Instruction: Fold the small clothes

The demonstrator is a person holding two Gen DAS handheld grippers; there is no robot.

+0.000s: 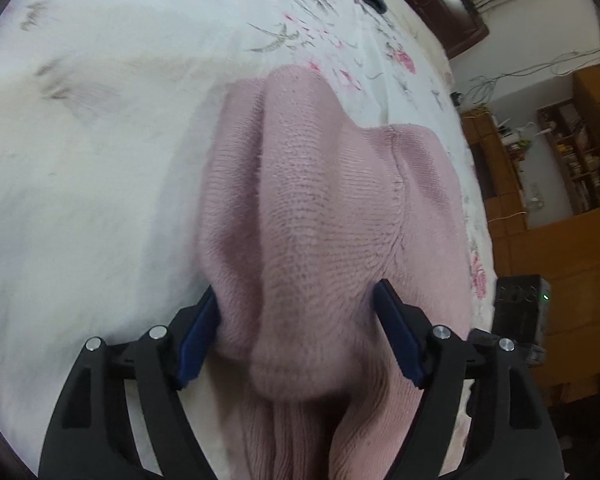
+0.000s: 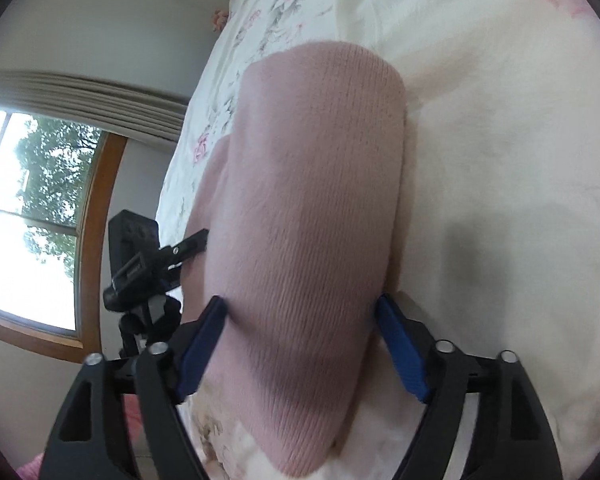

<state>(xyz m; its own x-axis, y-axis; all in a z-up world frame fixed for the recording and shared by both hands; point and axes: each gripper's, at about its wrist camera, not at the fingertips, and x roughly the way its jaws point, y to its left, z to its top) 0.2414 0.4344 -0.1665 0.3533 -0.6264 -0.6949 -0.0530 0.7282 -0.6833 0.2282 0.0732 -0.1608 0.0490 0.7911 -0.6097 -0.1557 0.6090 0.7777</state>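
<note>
The soft pink knit garment (image 1: 300, 208) lies on the bed between both sets of wide-open jaws. The left gripper (image 1: 298, 312) and right gripper (image 2: 300, 320) grip nothing. It looks floppy; pinching its edges seems best.

pink garment (image 1: 312, 200): ribbed knit, matt | bedsheet (image 1: 100, 160): smooth printed cloth, probably cotton

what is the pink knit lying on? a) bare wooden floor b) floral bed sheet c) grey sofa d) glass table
b: the pink knit rests on a white sheet printed with pink flowers and grey leaves, seen around it in both wrist views.
</note>
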